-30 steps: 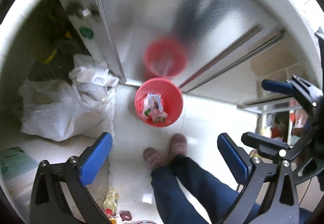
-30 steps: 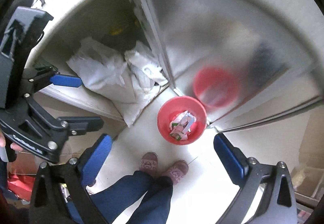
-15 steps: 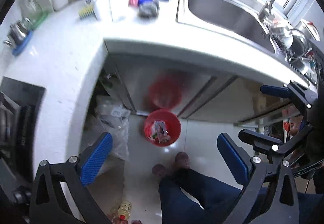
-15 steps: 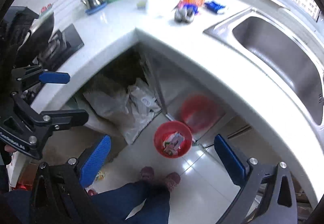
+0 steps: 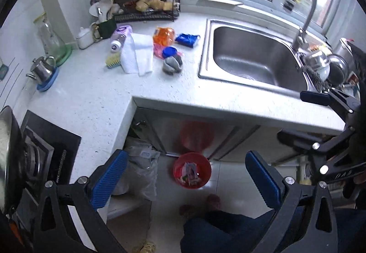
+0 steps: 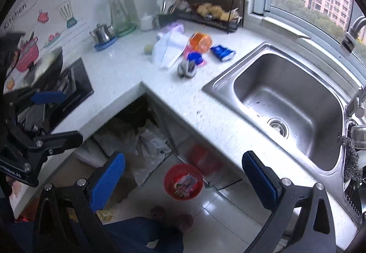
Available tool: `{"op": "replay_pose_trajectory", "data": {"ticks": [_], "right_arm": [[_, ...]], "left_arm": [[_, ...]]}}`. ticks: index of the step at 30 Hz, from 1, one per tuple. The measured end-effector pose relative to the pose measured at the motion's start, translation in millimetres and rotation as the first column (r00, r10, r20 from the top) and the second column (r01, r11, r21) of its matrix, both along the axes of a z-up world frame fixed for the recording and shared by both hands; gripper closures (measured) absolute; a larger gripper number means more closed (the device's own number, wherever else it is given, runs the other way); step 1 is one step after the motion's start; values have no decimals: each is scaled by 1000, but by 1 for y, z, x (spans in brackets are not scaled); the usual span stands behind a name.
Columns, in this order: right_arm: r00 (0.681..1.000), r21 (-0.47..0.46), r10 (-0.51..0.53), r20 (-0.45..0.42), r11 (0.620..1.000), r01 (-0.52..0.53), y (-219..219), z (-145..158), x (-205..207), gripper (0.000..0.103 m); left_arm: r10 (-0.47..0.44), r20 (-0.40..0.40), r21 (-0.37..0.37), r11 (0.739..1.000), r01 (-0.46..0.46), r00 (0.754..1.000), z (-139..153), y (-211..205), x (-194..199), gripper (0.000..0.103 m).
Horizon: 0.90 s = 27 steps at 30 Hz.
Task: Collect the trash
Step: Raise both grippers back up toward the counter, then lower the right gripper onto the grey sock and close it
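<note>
Right wrist: wall decals (image 6: pixel 43 17); left lacks. Both grippers' fingers (image 5: pixel 107 181) (image 6: pixel 106 182) spread wide, empty.

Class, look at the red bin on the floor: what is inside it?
The red bin holds crumpled printed wrappers. Anything beneath them, including the bin's bottom, is covered.

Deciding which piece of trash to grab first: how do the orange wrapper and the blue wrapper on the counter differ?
The orange wrapper looks bigger and puffier; the blue wrapper is smaller and flatter. The blue wrapper lies nearer the sink; the orange wrapper sits beside the white towel. Both lie untouched.
</note>
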State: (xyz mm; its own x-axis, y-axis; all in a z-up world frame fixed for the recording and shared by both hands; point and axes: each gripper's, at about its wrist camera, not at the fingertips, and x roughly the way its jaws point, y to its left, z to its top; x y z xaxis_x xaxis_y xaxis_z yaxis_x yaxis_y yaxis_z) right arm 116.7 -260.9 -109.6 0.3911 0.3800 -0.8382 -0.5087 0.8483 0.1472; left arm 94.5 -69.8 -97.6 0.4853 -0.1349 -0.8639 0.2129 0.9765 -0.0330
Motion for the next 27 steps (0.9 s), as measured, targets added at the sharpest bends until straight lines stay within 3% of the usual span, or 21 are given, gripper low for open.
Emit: {"op": "replay_pose_trajectory", "data": {"ticks": [6,14,19,23,27], "right_arm": [[999,40,-40,-5,998,40,-3,15,16,1],[1000,72,-25,6,997,25,17,20,37,1],[1000,72,-16,4,997,16,41,16,59,1],[1000,72,-24,-7,997,25,57,13,83,1],[999,50,-40,-21,998,41,75,7,115,1]], "left_arm": [[24,63,-13,1000,-23,998,25,5,5,0],[64,50,-34,997,-62,997,27,23,30,0],[86,59,-73,994,-82,995,25,41,61,0],[78,51,-53,996,-76,996,21,54,94,0],[67,16,-76,995,-65,998,11,69,129,0]]}}
